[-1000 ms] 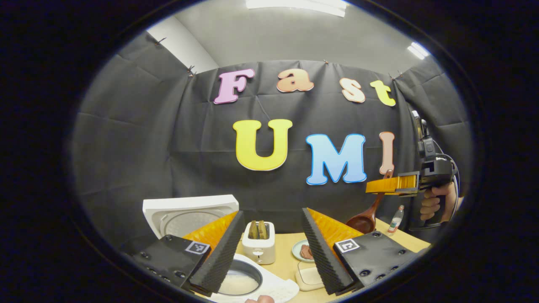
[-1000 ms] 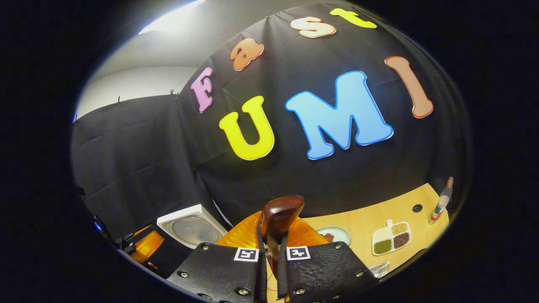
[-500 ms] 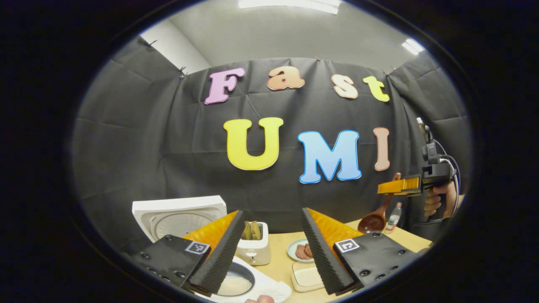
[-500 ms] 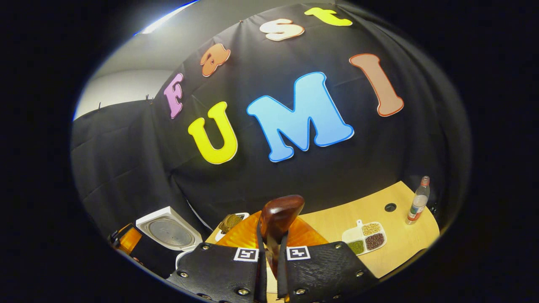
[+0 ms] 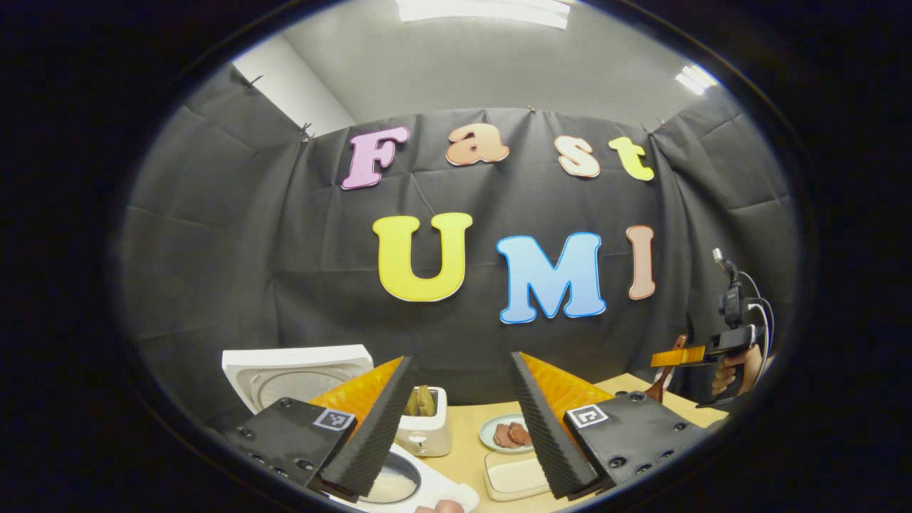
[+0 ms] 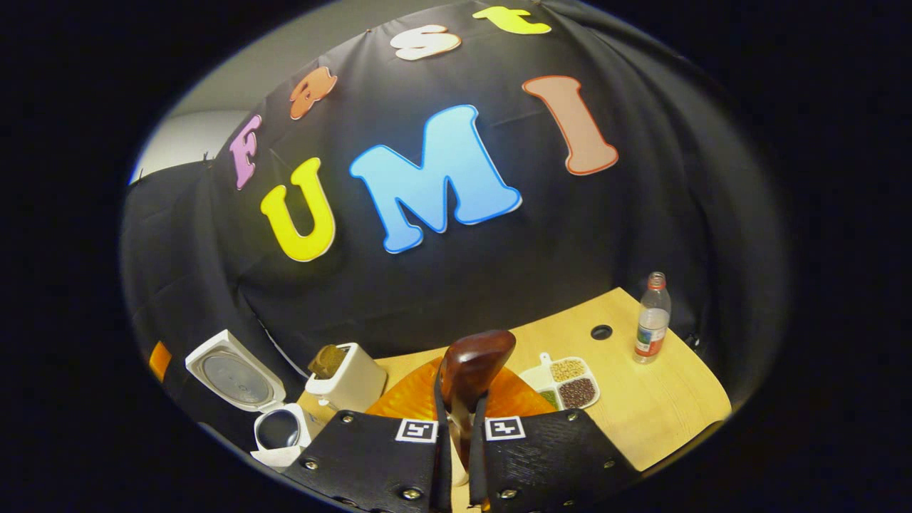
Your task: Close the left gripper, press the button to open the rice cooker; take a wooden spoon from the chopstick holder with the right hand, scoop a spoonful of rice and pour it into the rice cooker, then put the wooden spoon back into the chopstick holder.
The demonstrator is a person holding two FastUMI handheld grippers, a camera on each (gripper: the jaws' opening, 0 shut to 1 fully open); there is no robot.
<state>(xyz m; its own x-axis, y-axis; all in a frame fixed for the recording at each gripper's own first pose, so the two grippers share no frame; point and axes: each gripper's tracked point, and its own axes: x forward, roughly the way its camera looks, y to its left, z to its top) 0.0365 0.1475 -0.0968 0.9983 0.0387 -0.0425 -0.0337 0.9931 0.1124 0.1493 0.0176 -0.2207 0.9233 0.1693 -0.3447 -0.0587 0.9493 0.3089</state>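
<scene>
Pale wooden tabletop now fills more of your right gripper view than a second ago, and your right gripper has dropped lower in the left gripper view. Its fingers stay clamped on the dark brown wooden spoon. Your left gripper hangs with fingers spread wide, holding nothing. The white rice cooker stands with its lid up, white rice in its pot. The white toaster holds bread; the white divided dish holds grains and beans.
</scene>
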